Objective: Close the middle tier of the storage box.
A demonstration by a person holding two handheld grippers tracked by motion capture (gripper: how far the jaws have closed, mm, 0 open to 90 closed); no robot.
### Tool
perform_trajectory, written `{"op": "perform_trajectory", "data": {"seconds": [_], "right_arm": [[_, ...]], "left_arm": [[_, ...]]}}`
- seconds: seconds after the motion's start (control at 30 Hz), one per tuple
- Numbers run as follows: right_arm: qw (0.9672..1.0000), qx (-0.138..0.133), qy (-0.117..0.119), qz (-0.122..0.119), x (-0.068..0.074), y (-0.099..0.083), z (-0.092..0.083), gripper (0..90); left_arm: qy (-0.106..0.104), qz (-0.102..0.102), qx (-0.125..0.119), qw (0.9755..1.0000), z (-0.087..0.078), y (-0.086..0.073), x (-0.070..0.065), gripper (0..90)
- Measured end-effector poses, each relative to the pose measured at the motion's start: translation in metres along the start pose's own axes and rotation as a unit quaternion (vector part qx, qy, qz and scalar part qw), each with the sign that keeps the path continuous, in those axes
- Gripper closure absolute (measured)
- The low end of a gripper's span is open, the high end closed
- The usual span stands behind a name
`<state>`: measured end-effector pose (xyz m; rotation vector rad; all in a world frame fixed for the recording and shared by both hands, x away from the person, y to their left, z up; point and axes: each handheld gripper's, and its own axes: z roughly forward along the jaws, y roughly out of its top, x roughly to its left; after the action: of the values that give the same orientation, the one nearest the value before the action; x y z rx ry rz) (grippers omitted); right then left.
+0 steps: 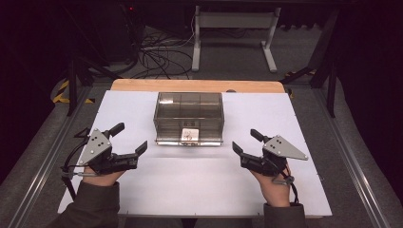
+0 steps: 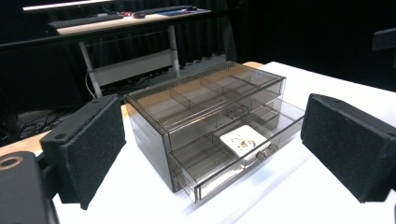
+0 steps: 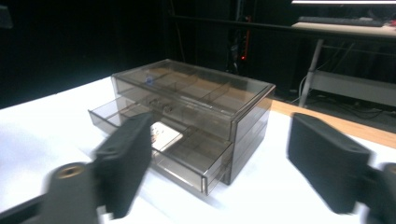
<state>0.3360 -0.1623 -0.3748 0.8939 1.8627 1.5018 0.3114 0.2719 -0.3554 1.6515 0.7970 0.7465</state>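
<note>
- Two grippers rest low over the white table [image 1: 142,190], one near each side edge, both well apart from the smoky clear drawer box [image 1: 189,116] that stands between them toward the far edge.
- Left gripper [image 1: 129,140]: jaws spread wide, nothing between them; its own view looks between the foam pads [image 2: 88,144] at the box.
- Right gripper [image 1: 244,141]: jaws apart with nothing between them.
- Drawer box: two tiers; the lower drawer [image 2: 243,154] is pulled out toward the near edge, the upper one is pushed in.
- A small white card [image 2: 241,139] with printed marks lies flat in the open drawer, close behind its front wall and small knob [image 2: 264,152].
</note>
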Motion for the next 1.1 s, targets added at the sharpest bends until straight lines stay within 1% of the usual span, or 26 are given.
{"op": "perform_trajectory", "data": {"seconds": [0.17, 0.27, 0.47, 0.73, 0.87, 1.0, 1.1], "right_arm": [[0.9998, 0.012, 0.013, -0.005, 0.003, -0.005, 0.006, 45.1], [0.9996, 0.018, 0.02, -0.006, 0.005, -0.009, 0.01, 51.7], [0.9992, 0.027, 0.029, -0.007, 0.007, -0.016, 0.018, 60.8], [0.9982, 0.035, 0.047, 0.011, 0.008, -0.022, 0.024, 71.2], [0.9979, 0.037, 0.053, 0.005, 0.009, -0.026, 0.028, 75.9], [0.9975, 0.04, 0.059, 0.003, 0.009, -0.031, 0.033, 82.3], [0.997, 0.044, 0.063, 0.001, 0.01, -0.033, 0.036, 85.5]], "left_arm": [[-0.004, -0.004, -0.001, 1.0, 0.0, 0.0, 0.0, 7.5], [-0.007, -0.007, -0.003, 1.0, 0.0, 0.0, 0.0, 7.5], [-0.008, -0.009, -0.003, 0.9999, -0.001, 0.0, 0.001, 7.5], [-0.011, -0.008, -0.002, 0.9999, 0.0, 0.0, 0.0, 7.5], [-0.014, -0.011, -0.005, 0.9998, -0.001, 0.0, 0.0, 7.4], [-0.015, -0.013, -0.008, 0.9998, -0.002, 0.0, 0.0, 7.4], [-0.015, -0.013, -0.008, 0.9998, -0.002, 0.0, 0.001, 7.4]]}}
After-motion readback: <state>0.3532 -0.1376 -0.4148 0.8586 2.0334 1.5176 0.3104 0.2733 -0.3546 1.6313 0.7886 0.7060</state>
